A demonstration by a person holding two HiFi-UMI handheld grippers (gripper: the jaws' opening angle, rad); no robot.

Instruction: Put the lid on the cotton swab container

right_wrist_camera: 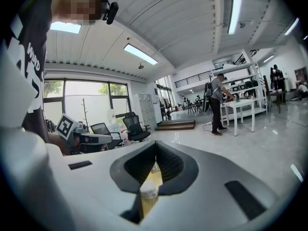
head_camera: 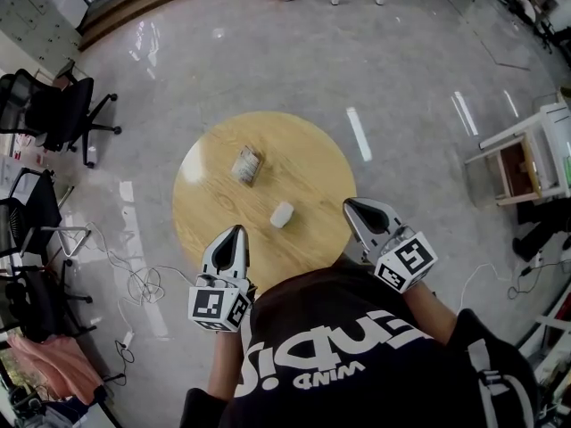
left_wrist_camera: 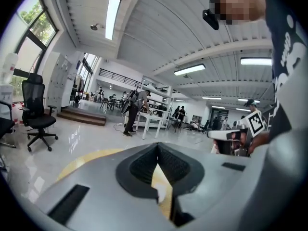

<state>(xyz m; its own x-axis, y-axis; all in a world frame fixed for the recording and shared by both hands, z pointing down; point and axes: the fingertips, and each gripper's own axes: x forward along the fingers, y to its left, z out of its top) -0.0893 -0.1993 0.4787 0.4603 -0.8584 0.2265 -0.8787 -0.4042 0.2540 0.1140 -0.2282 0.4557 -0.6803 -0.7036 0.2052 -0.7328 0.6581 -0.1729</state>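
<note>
Head view — cotton swab container (head_camera: 282,214) lies apart, between left tool (head_camera: 236,232) and right tool (head_camera: 351,205).

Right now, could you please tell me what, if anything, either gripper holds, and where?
Nothing: left gripper and right gripper are shut and empty; lid and container sit on the table.

You work in bright, even light from ceiling strips (left_wrist_camera: 112,17). Around the tabletop (head_camera: 308,163) the glossy floor (head_camera: 268,61) throws white glare streaks. Both gripper views bend hard into black corners, and the near jaws look soft, perhaps out of focus.
</note>
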